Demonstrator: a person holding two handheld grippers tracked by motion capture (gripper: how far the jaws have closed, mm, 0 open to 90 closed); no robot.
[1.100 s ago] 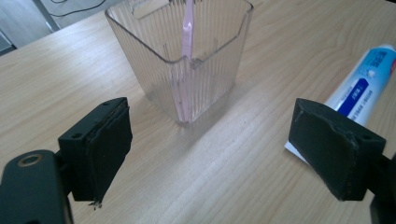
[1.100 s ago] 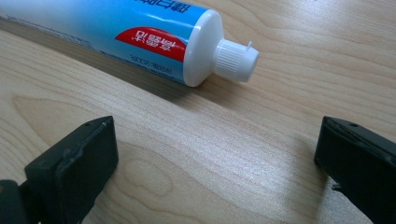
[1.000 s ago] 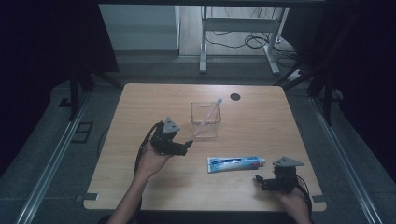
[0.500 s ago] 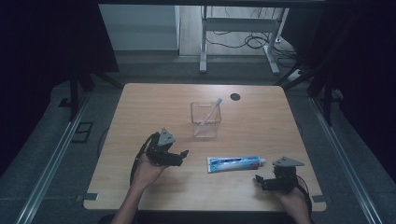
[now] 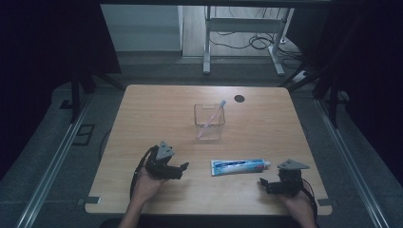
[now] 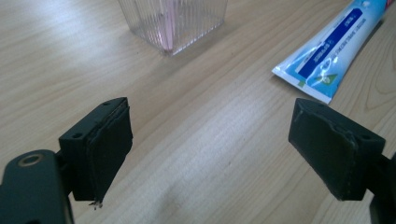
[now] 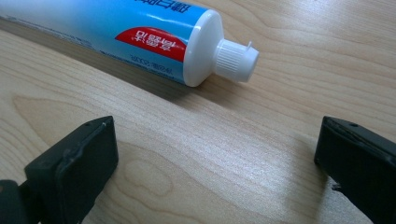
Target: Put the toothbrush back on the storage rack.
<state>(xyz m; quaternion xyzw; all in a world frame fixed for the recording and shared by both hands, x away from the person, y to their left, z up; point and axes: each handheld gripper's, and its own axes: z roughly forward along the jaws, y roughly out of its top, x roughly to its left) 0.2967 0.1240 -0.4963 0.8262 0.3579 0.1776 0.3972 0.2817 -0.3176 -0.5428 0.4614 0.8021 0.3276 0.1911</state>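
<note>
Wooden table [image 5: 157, 114]: it is lying under both your grippers, bare grain showing between each pair of jaws.

Toothpaste tube [image 5: 240, 166]: it is lying flat, its long axis running side to side between your two hands, cap [image 7: 236, 60] pointing toward your right hand, crimped flat end toward your left.

Clear holder [image 5: 209, 121]: it is standing ahead of your left jaws and well apart from them, with a pink toothbrush [image 5: 211, 118] leaning inside.

Left gripper [image 5: 182, 169]: you are holding it released, jaws spread wide with nothing between them; the tube's crimped end [image 6: 303, 77] is lying ahead of them and off toward the right jaw.

Right gripper [image 5: 264, 184]: you are holding it released too, jaws wide apart over bare wood; the cap is sitting just ahead of the gap, near its middle.

Deciding relation: your right hand seems the nearer one, and the tube is lying roughly crosswise to its jaws, so a short push forward would likely bring the cap end between them.
</note>
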